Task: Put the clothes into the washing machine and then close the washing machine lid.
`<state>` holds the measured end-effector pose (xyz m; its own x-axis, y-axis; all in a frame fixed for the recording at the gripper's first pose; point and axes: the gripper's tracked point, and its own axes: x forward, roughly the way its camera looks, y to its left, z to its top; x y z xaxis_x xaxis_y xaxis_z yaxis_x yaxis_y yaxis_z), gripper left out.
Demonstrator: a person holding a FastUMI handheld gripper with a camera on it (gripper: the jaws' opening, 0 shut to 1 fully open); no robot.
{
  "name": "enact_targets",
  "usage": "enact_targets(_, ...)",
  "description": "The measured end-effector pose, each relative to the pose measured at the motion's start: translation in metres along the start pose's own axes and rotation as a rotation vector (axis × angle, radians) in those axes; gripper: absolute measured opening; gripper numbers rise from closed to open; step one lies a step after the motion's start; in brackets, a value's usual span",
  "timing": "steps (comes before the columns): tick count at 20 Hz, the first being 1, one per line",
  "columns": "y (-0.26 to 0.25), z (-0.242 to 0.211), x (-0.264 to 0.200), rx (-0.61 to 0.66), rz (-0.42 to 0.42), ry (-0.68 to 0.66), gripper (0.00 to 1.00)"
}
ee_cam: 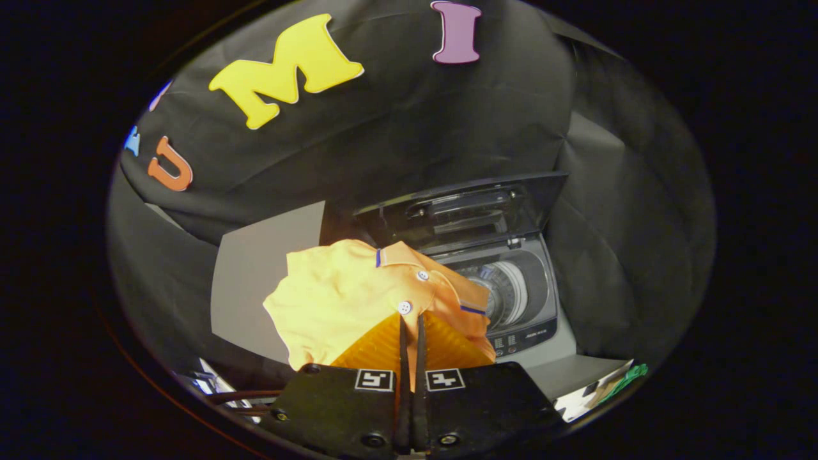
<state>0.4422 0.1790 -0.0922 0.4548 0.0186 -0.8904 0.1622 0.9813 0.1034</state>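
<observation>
The gripper (410, 332) is clamped on an orange shirt (345, 297), both fingers pressed together on the cloth by its buttoned placket; the shirt is held up just ahead of them; beyond and right, the washing machine (517, 300) is seen with its lid (460, 214) raised, the drum mouth unobstructed; panel writing cannot be read.

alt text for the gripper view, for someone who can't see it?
The tool is shut on an orange shirt with white buttons, held up in front of a top-loading washing machine. The machine's lid stands open beyond the shirt, with the drum visible below it.
</observation>
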Motion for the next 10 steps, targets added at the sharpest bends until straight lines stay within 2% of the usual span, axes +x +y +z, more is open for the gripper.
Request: enact_targets(10, -0.036, 0.018, 0.004, -0.018, -0.003, -0.020, 0.05)
